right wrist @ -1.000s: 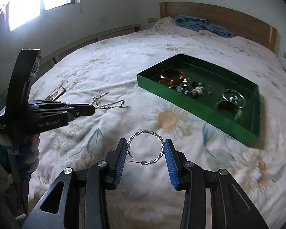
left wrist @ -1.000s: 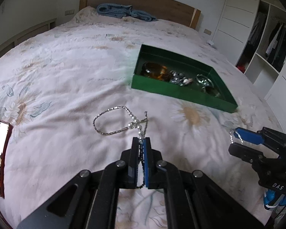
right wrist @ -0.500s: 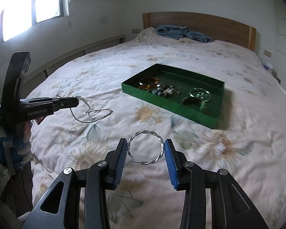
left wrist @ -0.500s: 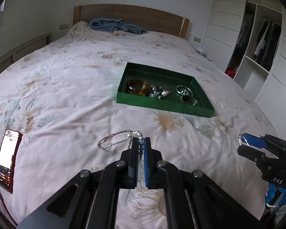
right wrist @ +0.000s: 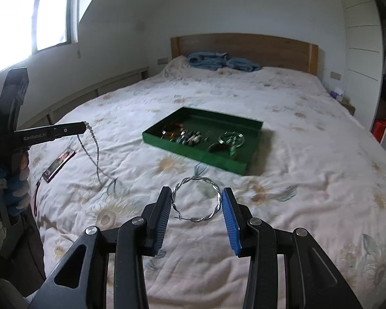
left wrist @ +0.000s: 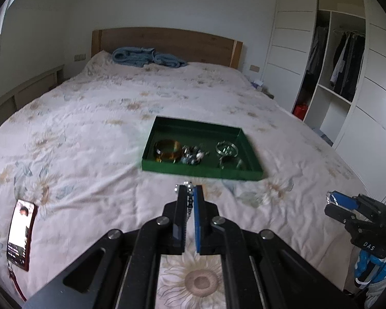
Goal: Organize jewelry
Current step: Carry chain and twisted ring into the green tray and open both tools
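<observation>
My left gripper (left wrist: 190, 188) is shut on a silver bead necklace (left wrist: 190, 202). In the right wrist view the left gripper (right wrist: 83, 128) holds the necklace (right wrist: 90, 152) hanging above the bed, its end near the sheet. My right gripper (right wrist: 196, 193) is shut on a twisted silver hoop bracelet (right wrist: 196, 198), held flat between the pads above the bed. It also shows in the left wrist view (left wrist: 332, 203). A green tray (left wrist: 200, 172) lies ahead on the bed with an amber bangle (left wrist: 167, 149), a bead cluster (left wrist: 193, 153) and silver rings (left wrist: 227, 150).
A phone (left wrist: 19, 234) lies on the bed at the left edge. A blue blanket (left wrist: 146, 56) lies by the wooden headboard (left wrist: 167, 41). An open wardrobe (left wrist: 342, 59) stands at the right. The flowered bedsheet (right wrist: 308, 170) surrounds the tray (right wrist: 172, 143).
My left gripper has lifted the necklace off the bed, so it now hangs. Both grippers have risen and pulled back from the tray. The right gripper still holds the bracelet.
</observation>
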The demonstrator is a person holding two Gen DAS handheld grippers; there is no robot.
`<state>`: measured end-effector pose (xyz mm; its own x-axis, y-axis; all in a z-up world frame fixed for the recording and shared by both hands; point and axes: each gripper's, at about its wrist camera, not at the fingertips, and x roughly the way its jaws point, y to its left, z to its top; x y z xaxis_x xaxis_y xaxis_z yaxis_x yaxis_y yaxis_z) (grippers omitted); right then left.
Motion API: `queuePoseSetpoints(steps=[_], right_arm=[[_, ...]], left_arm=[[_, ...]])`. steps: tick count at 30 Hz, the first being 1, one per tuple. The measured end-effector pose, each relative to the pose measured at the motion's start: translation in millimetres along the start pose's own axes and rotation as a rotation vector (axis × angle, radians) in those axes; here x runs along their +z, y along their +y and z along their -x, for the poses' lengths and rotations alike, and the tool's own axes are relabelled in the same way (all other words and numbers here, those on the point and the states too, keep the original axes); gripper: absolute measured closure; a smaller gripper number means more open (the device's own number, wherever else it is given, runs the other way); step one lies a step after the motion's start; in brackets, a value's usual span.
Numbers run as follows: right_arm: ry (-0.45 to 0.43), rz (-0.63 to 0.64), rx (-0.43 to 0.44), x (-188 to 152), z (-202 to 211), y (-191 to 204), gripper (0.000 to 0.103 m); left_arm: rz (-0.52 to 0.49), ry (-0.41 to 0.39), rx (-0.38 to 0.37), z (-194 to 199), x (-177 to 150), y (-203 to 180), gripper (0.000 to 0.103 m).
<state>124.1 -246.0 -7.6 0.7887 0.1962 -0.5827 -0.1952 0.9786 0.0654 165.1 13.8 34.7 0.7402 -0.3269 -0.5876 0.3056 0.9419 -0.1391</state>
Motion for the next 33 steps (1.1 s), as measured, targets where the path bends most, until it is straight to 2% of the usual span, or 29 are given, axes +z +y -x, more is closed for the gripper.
queuePoseSetpoints(steps=[10,19,25,33], right_arm=[[-0.087,-0.003,-0.032,40,14,-15,0.063],[-0.136,0.01,-0.045,99,-10,-26,0.063],[-0.122,-0.002,-0.053,132,-64,-38,0.063],[-0.067,-0.018,-0.062,156,-157,-56,0.063]], left_arm=[[-0.04,-0.064,-0.005,7,48,-24,0.099],[-0.06,-0.1,0.013,-23,120,-30,0.099],[-0.059,-0.097,0.028,-81,156,-28,0.099],[-0.079,-0.124,0.036,-161,196,-28,0.099]])
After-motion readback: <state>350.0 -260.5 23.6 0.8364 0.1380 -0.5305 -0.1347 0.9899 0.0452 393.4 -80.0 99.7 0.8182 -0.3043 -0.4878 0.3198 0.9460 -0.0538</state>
